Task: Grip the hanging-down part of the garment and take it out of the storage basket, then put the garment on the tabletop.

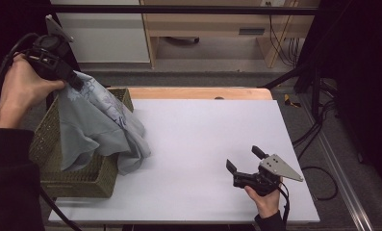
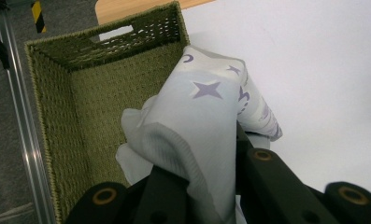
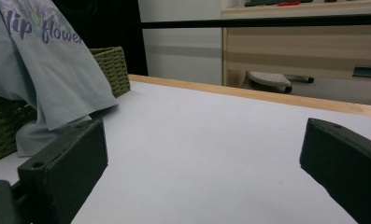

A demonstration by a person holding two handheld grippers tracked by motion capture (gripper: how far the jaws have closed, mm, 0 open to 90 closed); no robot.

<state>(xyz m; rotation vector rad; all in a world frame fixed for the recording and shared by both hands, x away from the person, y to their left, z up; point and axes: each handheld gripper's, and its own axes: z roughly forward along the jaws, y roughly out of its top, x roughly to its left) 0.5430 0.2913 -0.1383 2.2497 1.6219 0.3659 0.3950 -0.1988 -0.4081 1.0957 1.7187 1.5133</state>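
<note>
Two hands work: the left hand-held gripper (image 1: 78,83), raised at far left, pinches a pale printed shirt (image 1: 99,125) draping from the woven basket (image 1: 78,180) onto the table (image 1: 198,130); the right hand-held gripper (image 1: 244,160) hovers near right, jaws spread.

On the pale blue garment (image 3: 47,70) hanging from my left tool (image 2: 211,186), I read purple script: "lip flower", its first word cut off at the edge. Purple stars are printed on the same cloth. I can read nothing else.
</note>
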